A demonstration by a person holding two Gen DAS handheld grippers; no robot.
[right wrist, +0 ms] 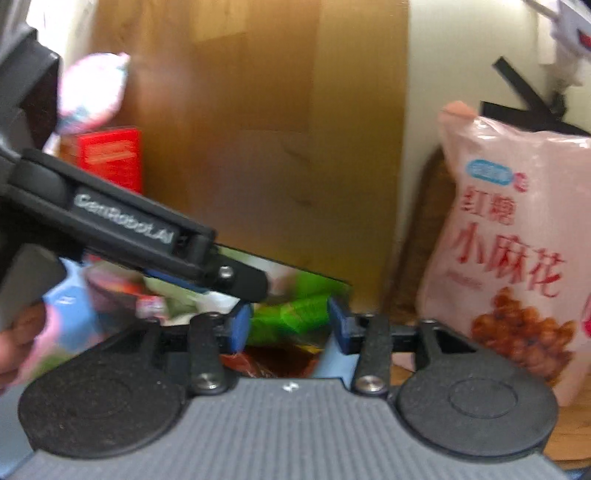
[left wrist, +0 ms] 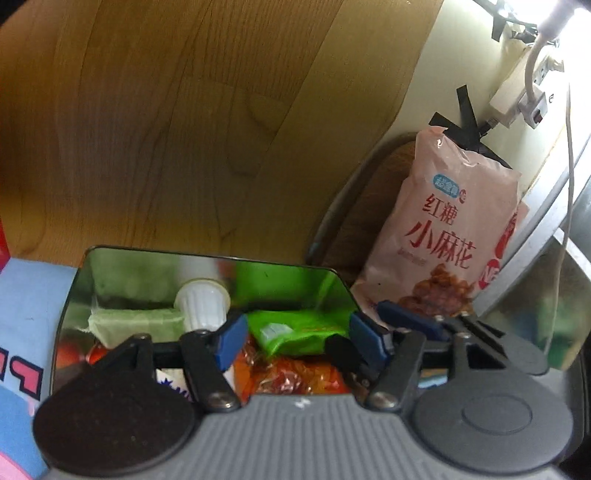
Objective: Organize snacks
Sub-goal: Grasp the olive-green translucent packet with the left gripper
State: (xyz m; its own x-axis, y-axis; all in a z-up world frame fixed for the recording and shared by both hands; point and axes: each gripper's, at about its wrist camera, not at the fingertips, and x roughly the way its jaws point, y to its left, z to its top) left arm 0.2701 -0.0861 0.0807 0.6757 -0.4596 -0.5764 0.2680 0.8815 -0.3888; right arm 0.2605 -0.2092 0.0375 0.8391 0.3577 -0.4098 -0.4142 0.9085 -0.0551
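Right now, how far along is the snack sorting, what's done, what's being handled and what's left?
Done: the metal tin already holds a green packet, a white jelly cup, a pale green packet and red-orange sweets. In hand: nothing; the left gripper and right gripper both hover open over the tin. Left: the big pink bag stands outside beside it, and a red box sits behind.

A wood-grain panel (left wrist: 184, 110) fills the backdrop, meeting a cream wall (left wrist: 417, 88) on the right. Black tape strips (left wrist: 463, 107) cross that wall beside a white power strip (left wrist: 517, 92) with a white cable (left wrist: 569, 155) hanging down. Bright light (left wrist: 565, 11) glares from the top right corner
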